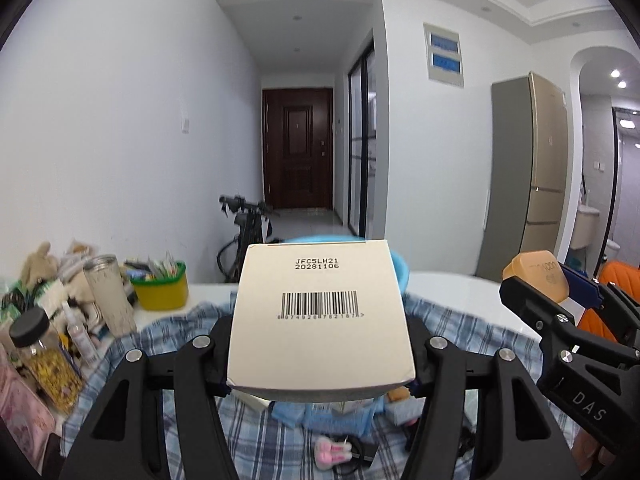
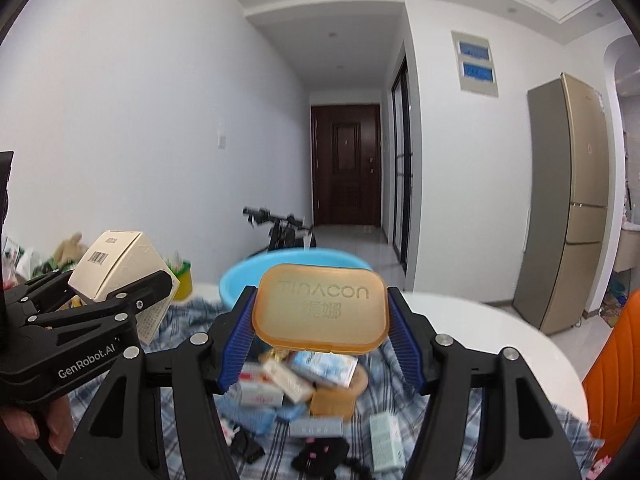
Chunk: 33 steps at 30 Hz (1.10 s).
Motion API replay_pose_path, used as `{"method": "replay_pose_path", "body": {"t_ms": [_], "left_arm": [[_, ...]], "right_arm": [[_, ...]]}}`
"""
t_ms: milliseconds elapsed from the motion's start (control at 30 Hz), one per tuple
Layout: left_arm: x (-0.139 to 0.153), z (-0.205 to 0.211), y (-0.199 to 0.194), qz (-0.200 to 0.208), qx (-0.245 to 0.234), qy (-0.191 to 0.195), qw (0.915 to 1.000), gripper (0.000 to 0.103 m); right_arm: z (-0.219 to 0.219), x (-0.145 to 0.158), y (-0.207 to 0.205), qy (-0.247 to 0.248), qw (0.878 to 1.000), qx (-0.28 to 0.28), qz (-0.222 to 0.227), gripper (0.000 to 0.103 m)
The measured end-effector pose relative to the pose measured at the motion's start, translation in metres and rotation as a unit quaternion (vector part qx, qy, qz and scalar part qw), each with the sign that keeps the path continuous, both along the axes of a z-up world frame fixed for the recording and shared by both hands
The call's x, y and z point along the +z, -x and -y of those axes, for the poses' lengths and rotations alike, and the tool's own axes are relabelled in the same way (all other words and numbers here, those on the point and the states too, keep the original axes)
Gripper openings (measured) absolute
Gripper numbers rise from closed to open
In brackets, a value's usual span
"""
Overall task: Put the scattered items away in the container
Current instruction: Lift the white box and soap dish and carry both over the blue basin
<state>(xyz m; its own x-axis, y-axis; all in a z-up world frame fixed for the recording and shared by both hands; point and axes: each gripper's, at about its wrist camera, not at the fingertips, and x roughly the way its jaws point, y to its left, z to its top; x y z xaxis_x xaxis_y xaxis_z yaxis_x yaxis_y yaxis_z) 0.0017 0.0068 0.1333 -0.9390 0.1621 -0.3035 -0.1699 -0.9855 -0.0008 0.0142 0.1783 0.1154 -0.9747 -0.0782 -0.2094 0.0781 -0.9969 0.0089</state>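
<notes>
White box (image 1: pixel 320 312) and orange case (image 2: pixel 321 307) clamped between fingers, above blue basin (image 2: pixel 240 280).

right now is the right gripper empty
No, the right gripper is clamped on an orange case, its blue pads against both sides.

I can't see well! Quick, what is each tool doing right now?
Left tool: shut on the white box.
Right tool: shut on the orange case.
</notes>
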Motion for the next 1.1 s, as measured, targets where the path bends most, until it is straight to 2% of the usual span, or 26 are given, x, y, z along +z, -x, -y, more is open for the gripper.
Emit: {"method": "replay_pose_path", "body": {"t_ms": [233,600,700,833,1100], "left_arm": [[0.026,-0.002,-0.005,-0.029,-0.003,0.009,0.9995,0.062],[0.031,0.001,0.001,-0.025,-0.010,0.005,0.9996,0.062],[0.032,0.001,0.011,-0.025,-0.009,0.006,0.9996,0.062],[0.030,0.003,0.031,-0.013,-0.008,-0.012,0.9998,0.062],[0.027,0.000,0.087,0.002,-0.011,-0.025,0.9996,0.062]], "right_arm": [[0.000,0.019,-0.003,-0.003,1.000,0.003,-0.021,0.061],[0.001,0.026,0.005,-0.012,1.000,0.006,-0.020,0.061],[0.003,0.029,0.014,-0.015,1.000,0.007,-0.019,0.061],[0.003,0.033,0.030,-0.015,1.000,0.010,-0.021,0.061],[0.003,0.035,0.079,-0.014,1.000,0.020,-0.017,0.061]]}}
